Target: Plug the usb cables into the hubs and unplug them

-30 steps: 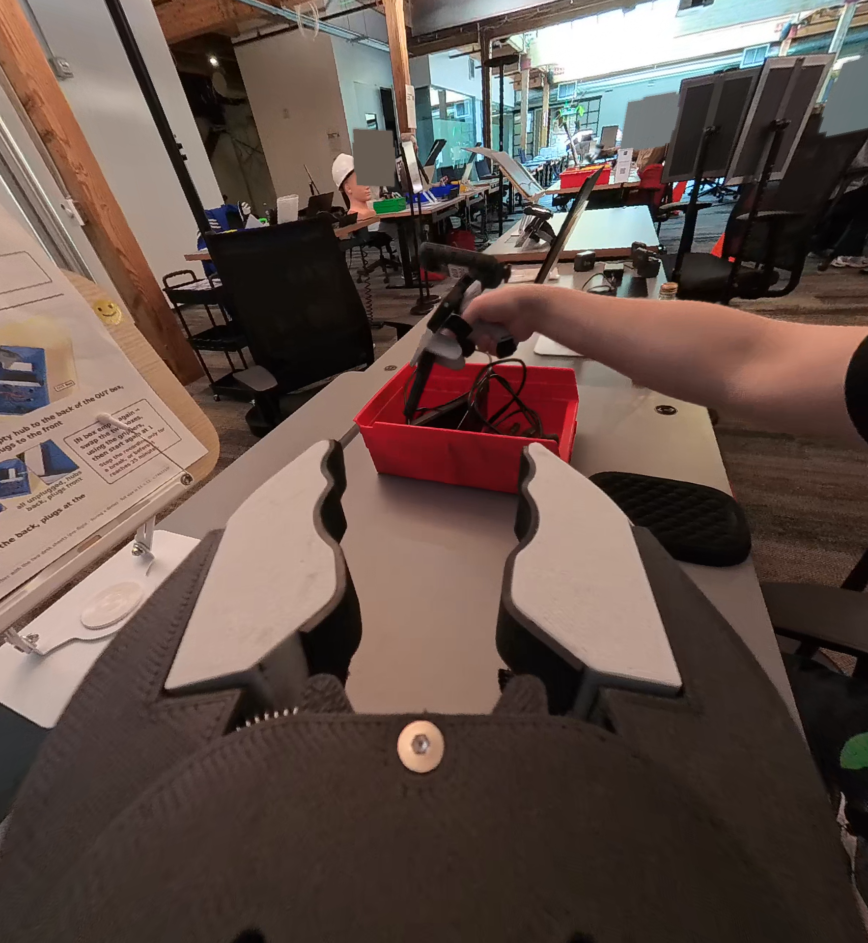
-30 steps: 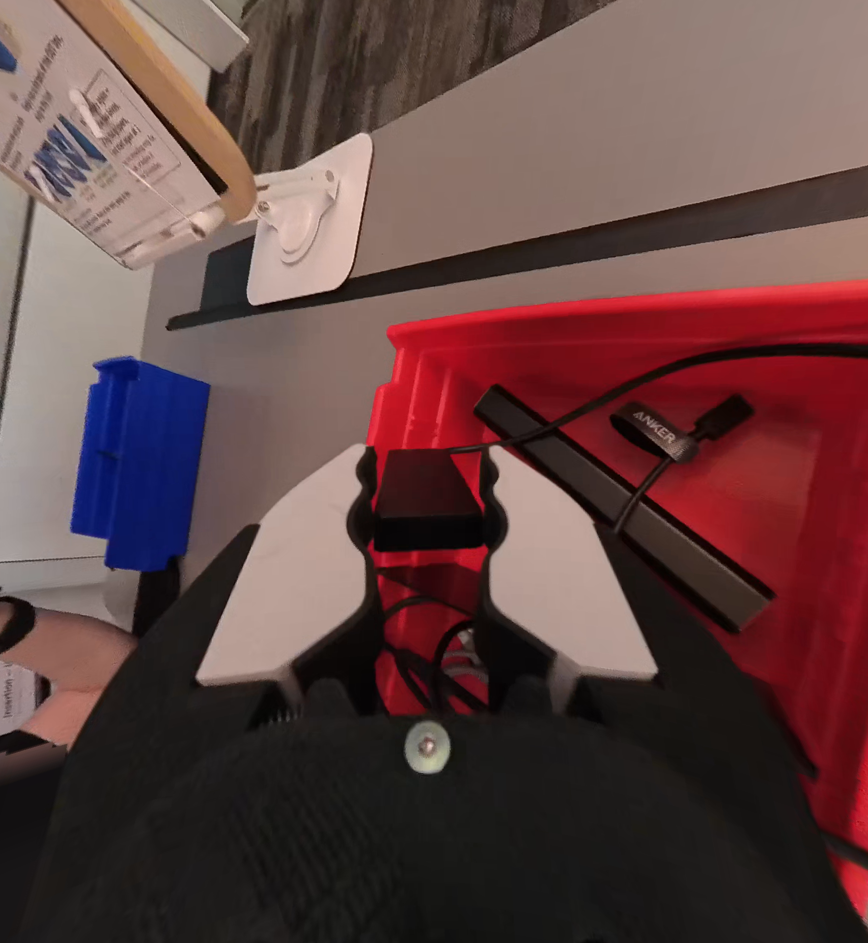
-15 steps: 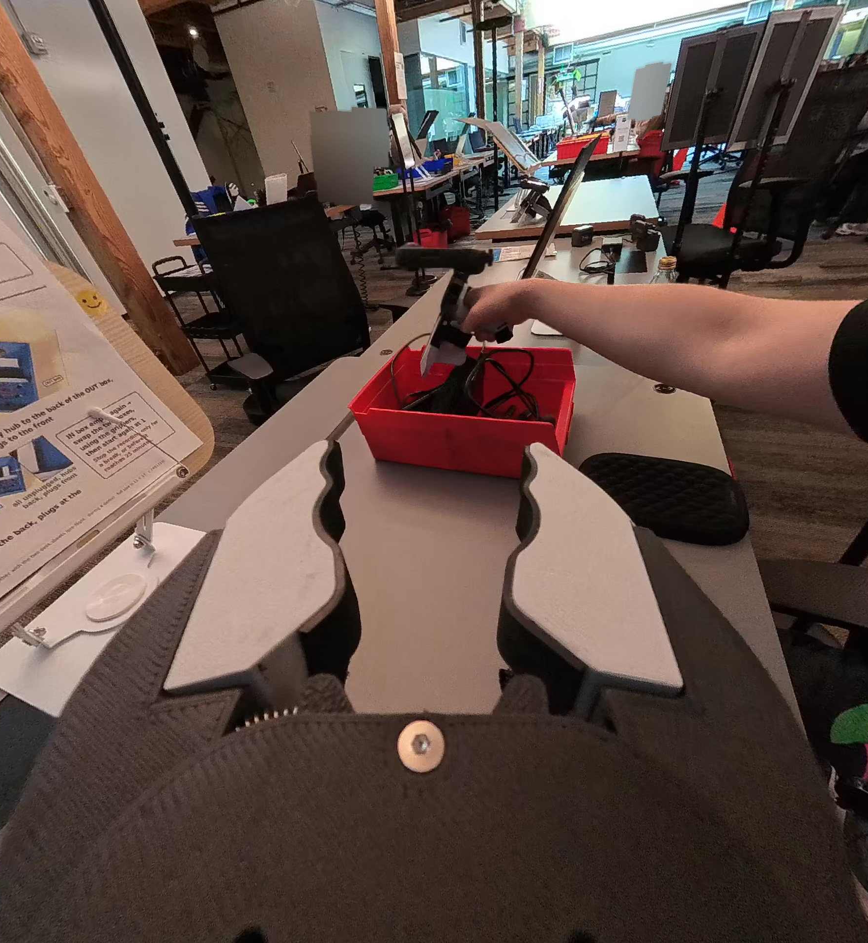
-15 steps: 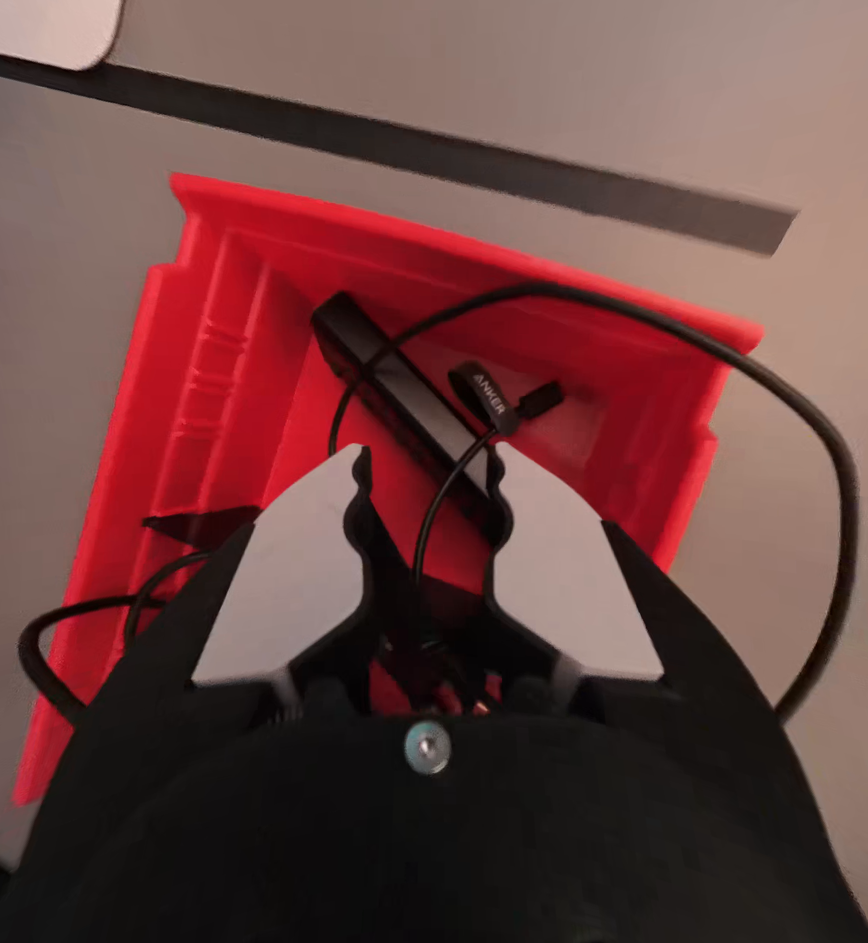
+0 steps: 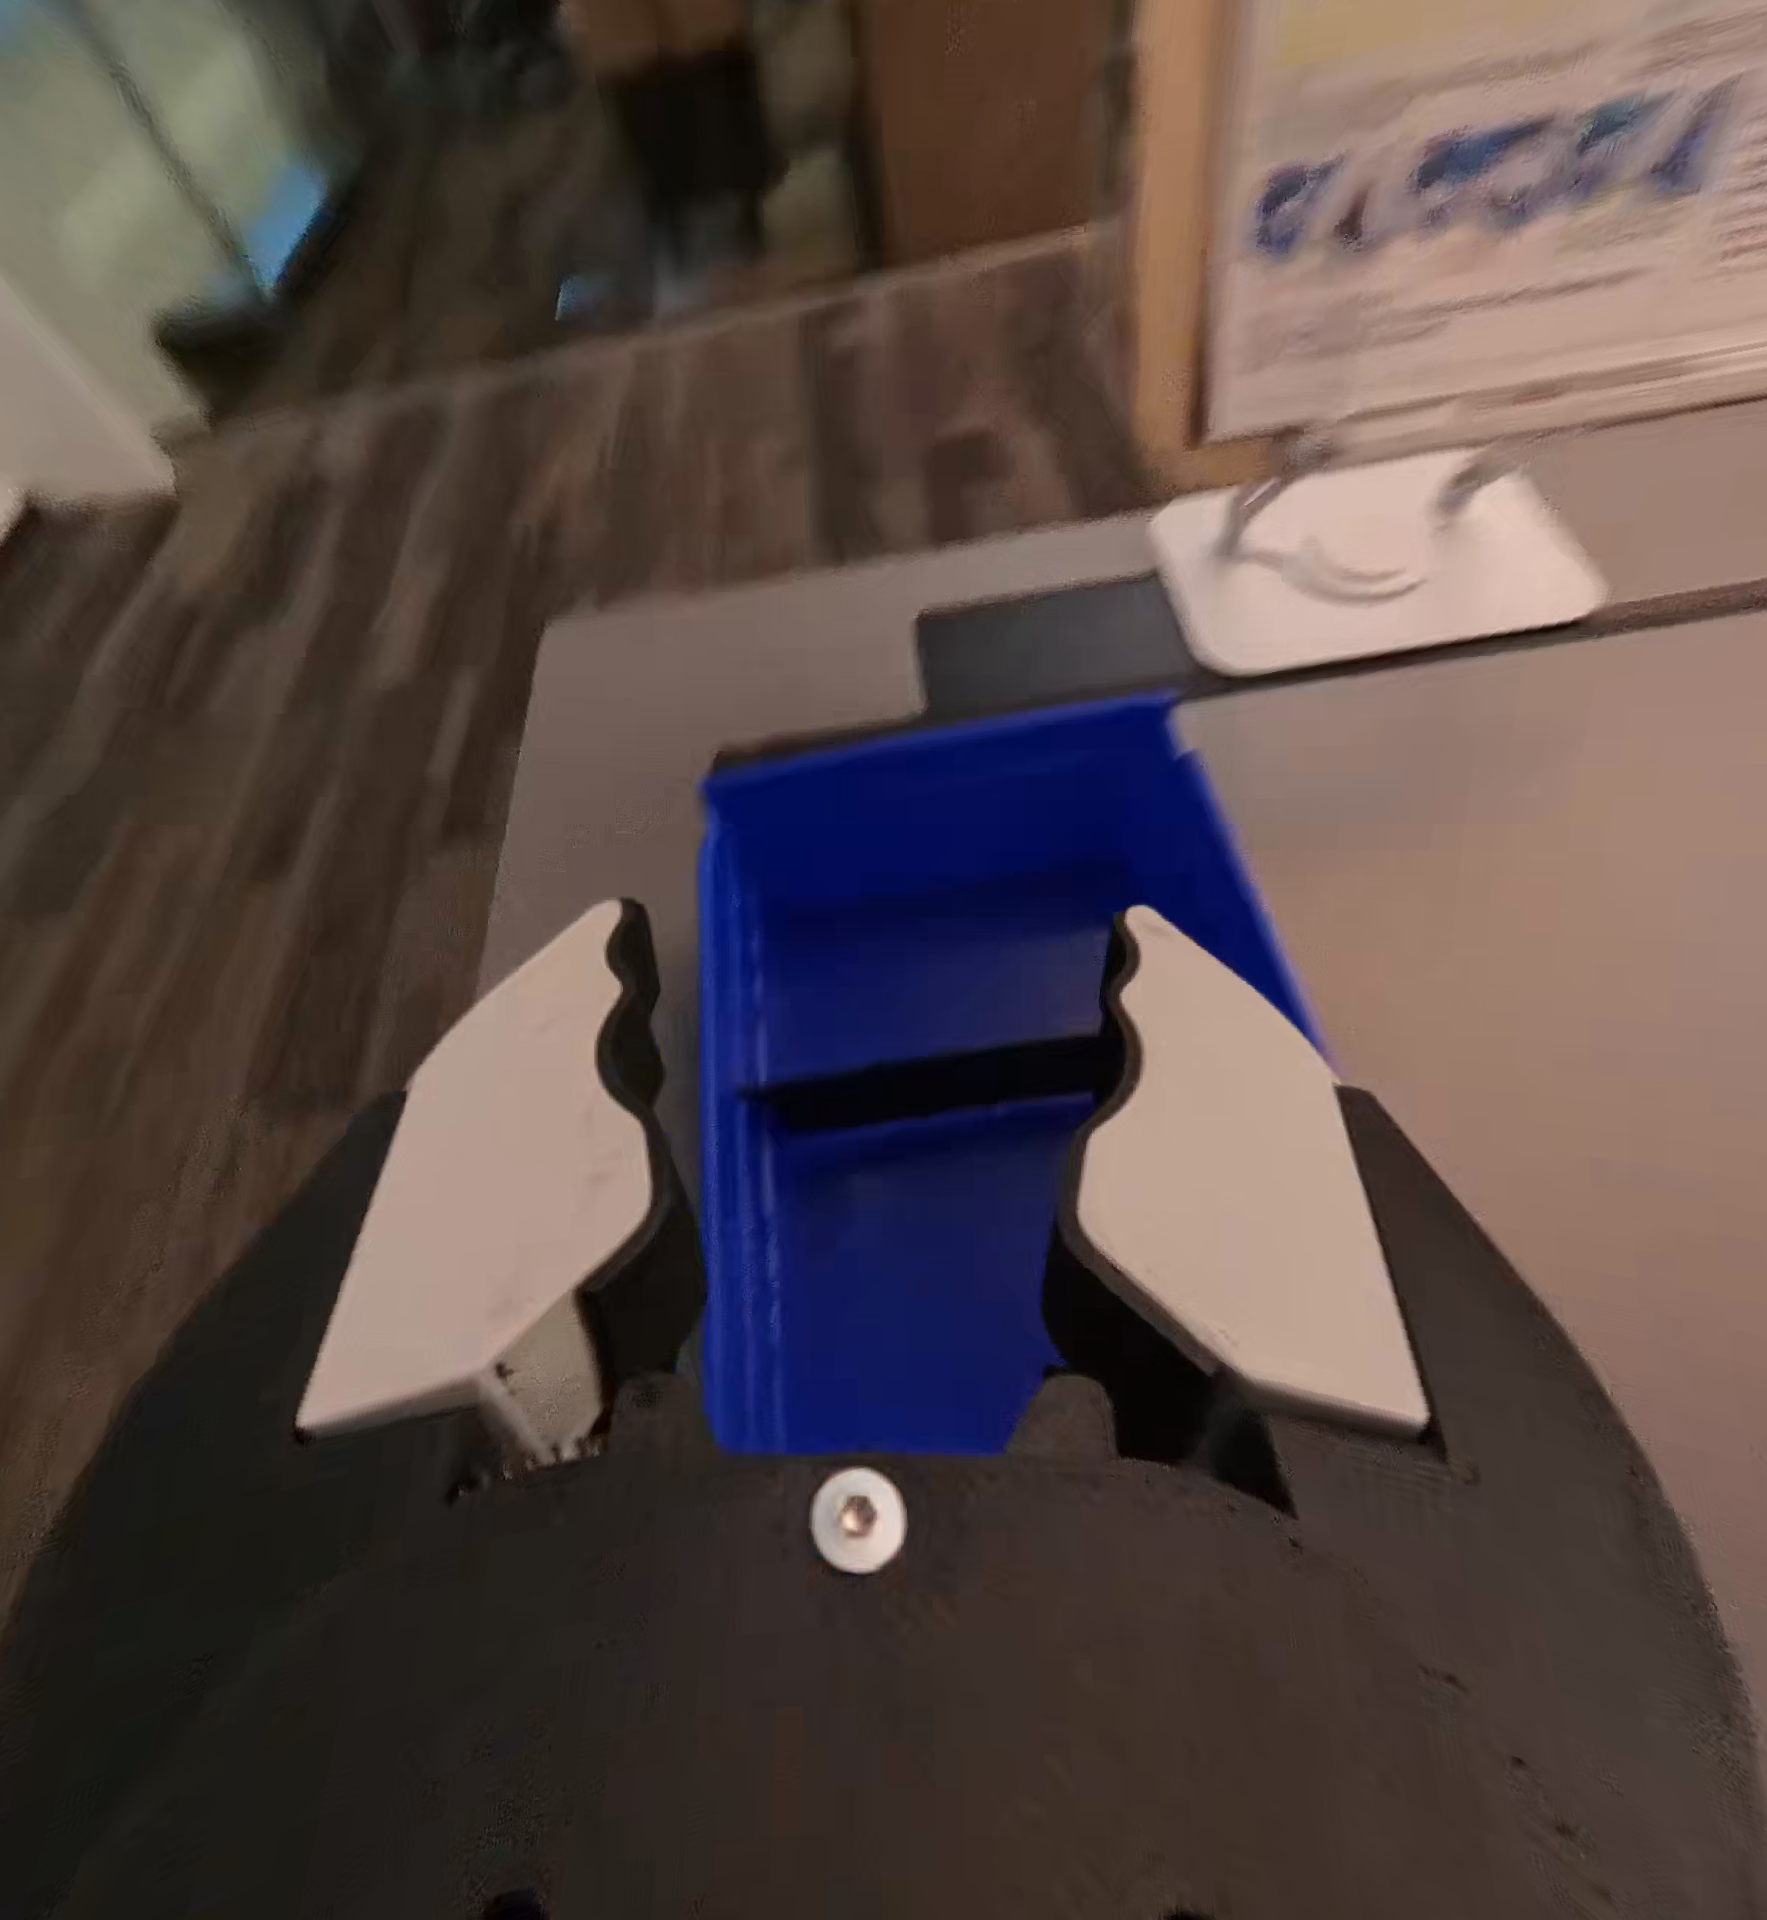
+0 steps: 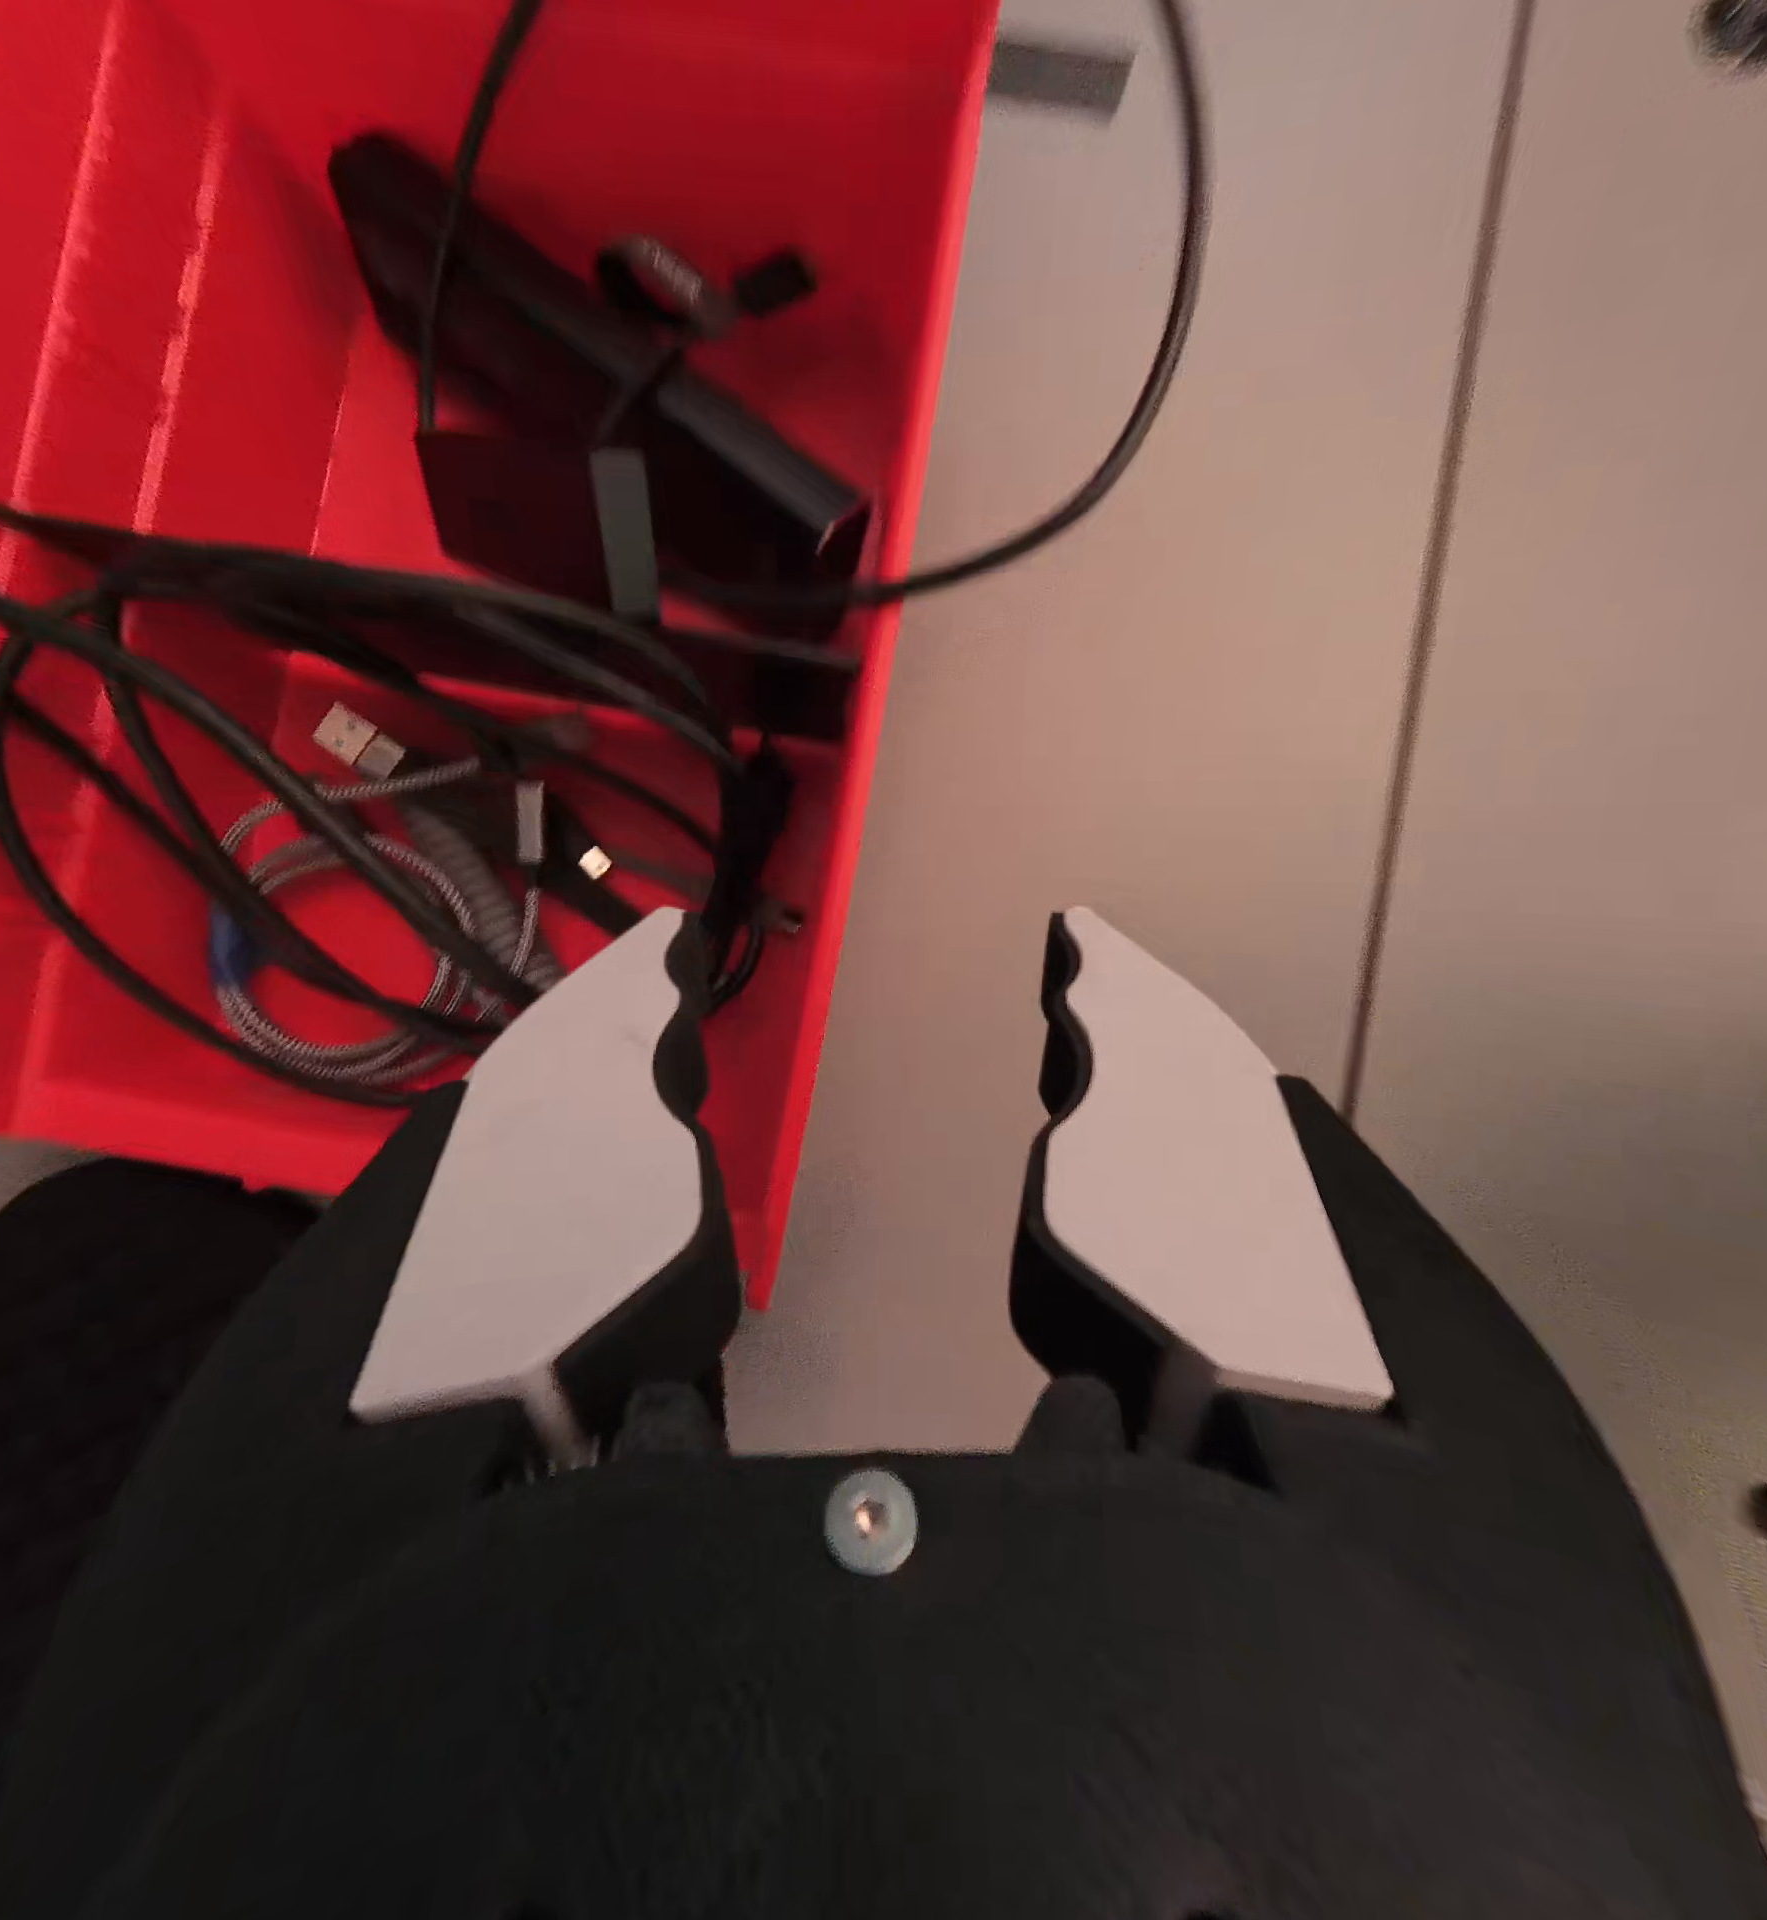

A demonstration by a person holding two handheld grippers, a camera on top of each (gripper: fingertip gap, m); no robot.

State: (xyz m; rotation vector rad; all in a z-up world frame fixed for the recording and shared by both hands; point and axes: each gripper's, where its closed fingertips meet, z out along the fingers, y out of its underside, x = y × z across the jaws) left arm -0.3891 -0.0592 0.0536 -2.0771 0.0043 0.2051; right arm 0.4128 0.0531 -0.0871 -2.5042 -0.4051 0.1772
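Right gripper [image 6: 863, 925] has let go of the hub [image 6: 598, 343] — empty, spread beside the red bin [image 6: 858, 831]; left gripper [image 5: 874, 935], released too, now hangs over the blue bin [image 5: 962, 769] — no plugging begun.

The left hand-held gripper [image 5: 874, 940] points forward and down, its two grey fingers [image 5: 505, 1174] spread wide with nothing between them. The right hand-held gripper [image 6: 863, 940] looks likewise parted and empty, though motion blur softens the view.

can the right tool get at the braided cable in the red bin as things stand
Probably yes. The right tool is open and empty, hovering over the red bin's near wall. The braided cable lies uncovered in the open-topped bin, just left of the tool, though black cables tangle around it.
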